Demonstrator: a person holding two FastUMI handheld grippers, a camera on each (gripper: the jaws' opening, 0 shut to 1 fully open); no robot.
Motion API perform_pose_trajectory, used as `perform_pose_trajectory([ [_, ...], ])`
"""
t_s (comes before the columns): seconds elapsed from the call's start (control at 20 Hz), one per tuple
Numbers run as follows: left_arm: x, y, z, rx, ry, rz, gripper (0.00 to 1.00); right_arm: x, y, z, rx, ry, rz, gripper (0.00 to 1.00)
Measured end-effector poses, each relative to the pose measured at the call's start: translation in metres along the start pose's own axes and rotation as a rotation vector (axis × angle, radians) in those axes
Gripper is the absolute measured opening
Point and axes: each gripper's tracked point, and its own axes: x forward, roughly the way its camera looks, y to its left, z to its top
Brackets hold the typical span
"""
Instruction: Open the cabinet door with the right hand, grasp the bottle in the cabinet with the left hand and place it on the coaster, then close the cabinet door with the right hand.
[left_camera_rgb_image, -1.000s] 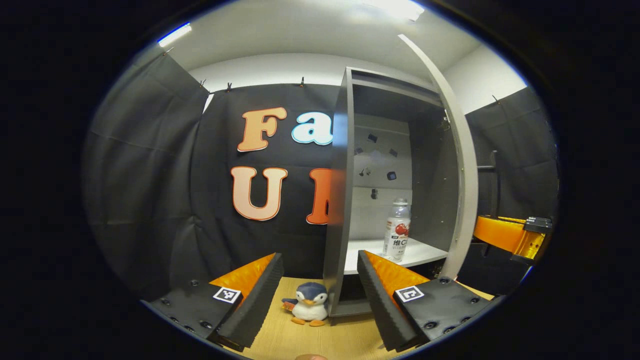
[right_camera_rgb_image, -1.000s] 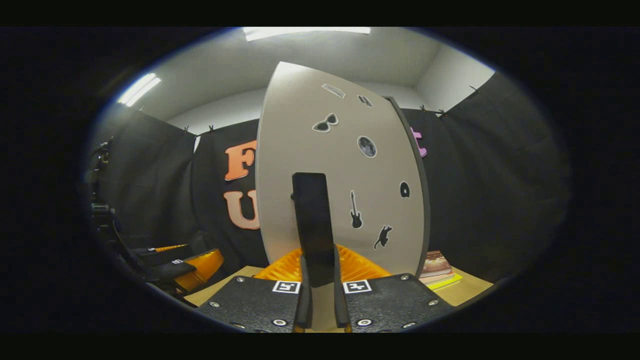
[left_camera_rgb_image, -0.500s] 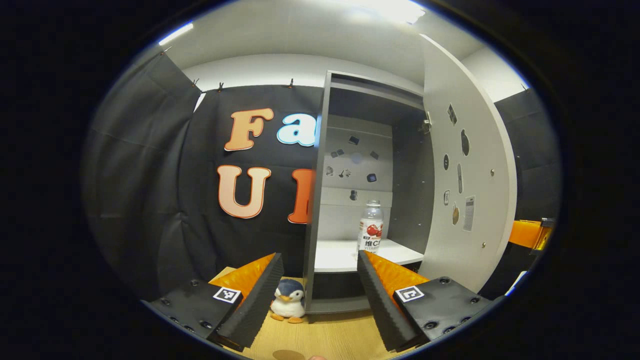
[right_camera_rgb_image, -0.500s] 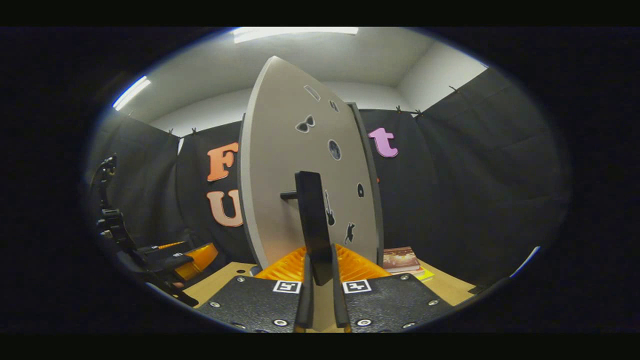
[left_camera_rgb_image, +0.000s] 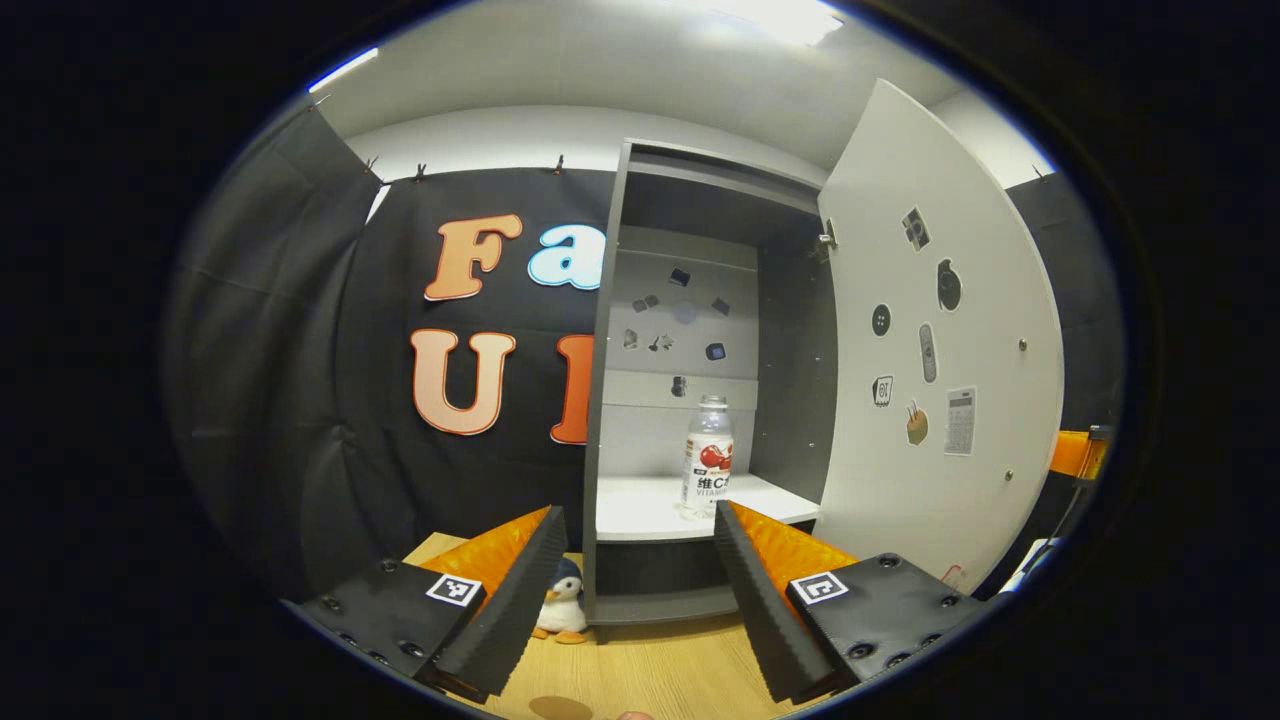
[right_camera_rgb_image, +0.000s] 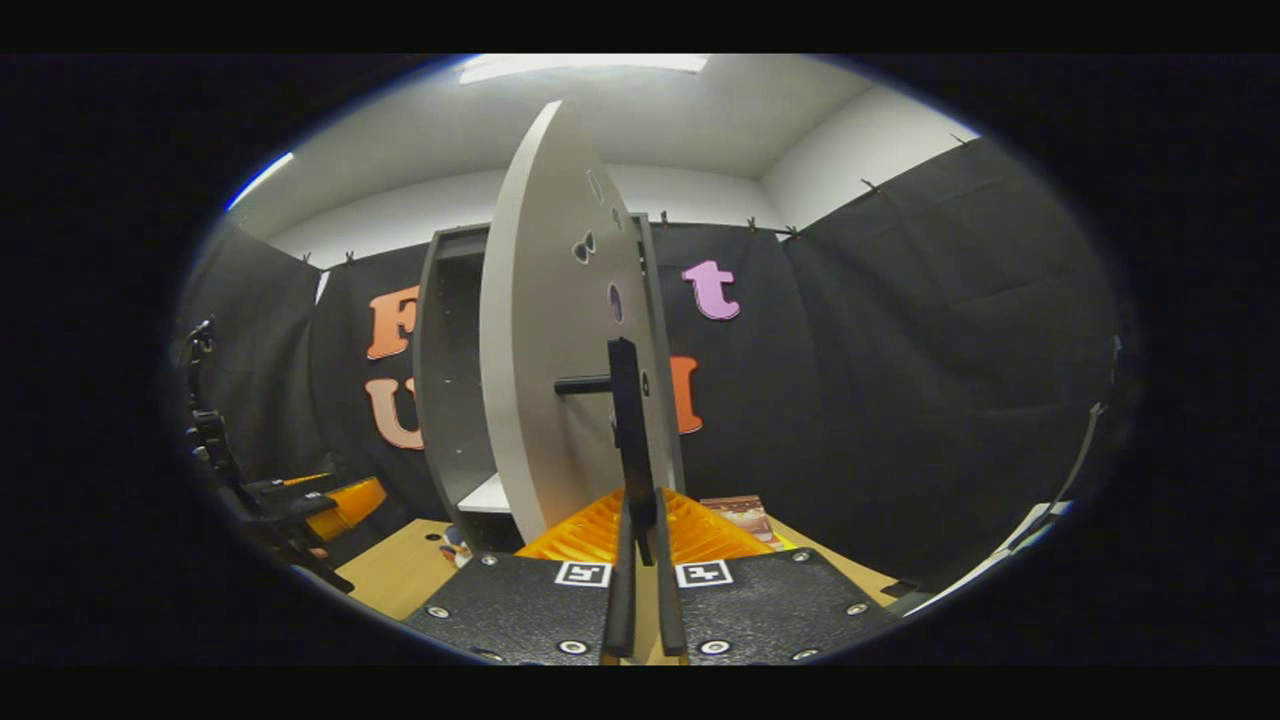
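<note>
In the left gripper view a grey cabinet (left_camera_rgb_image: 604, 350) stands open, its pale door (left_camera_rgb_image: 940, 340) swung out to the right. A clear bottle (left_camera_rgb_image: 708, 458) with a red and white label stands upright on the white shelf (left_camera_rgb_image: 640, 512) inside. My left gripper (left_camera_rgb_image: 632, 560) is open, some way in front of the cabinet and below the shelf. In the right gripper view my right gripper (right_camera_rgb_image: 640, 520) is shut on the door's black handle (right_camera_rgb_image: 628, 430); the door (right_camera_rgb_image: 540, 330) shows nearly edge-on. A round brown patch (left_camera_rgb_image: 560, 708), perhaps the coaster, lies on the wooden table at the bottom edge.
A small penguin plush (left_camera_rgb_image: 562, 610) sits on the wooden table (left_camera_rgb_image: 660, 670) left of the cabinet's base. Books (right_camera_rgb_image: 740, 512) lie on the table behind the door in the right gripper view. Black cloth walls close the booth on all sides.
The right gripper has pulled the door further open by its handle, from about half open to wide open. The left gripper's view has shifted so the cabinet's inside and the bottle face it more squarely.
</note>
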Motion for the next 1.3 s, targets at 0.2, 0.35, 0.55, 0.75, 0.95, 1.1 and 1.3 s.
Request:
perform_pose_trajectory([
  [0.2, 0.0, -0.014, -0.004, 0.021, 0.006, -0.027, 0.96, 0.003, -0.017, 0.004, -0.057, -0.027, -0.018, 0.09],
  [0.35, -0.001, -0.02, -0.008, 0.016, 0.014, -0.04, 0.96, 0.002, -0.037, 0.006, -0.115, -0.032, -0.076, 0.12],
  [0.55, -0.001, -0.024, -0.013, 0.004, 0.022, -0.047, 0.96, -0.003, -0.058, 0.007, -0.104, -0.025, -0.148, 0.04],
  [0.75, 0.0, -0.029, -0.015, -0.004, 0.03, -0.065, 0.96, -0.008, -0.061, 0.001, -0.104, 0.0, -0.167, 0.02],
  [0.95, 0.001, -0.032, -0.018, -0.011, 0.042, -0.082, 0.96, -0.011, -0.05, -0.004, -0.1, 0.004, -0.126, 0.07],
  [1.1, 0.0, -0.033, -0.018, -0.007, 0.051, -0.099, 0.96, -0.012, -0.051, -0.003, -0.125, -0.001, -0.12, 0.12],
  [1.3, 0.008, -0.035, -0.024, -0.003, 0.059, -0.112, 0.96, -0.01, -0.034, -0.002, -0.115, -0.013, -0.06, 0.0],
])
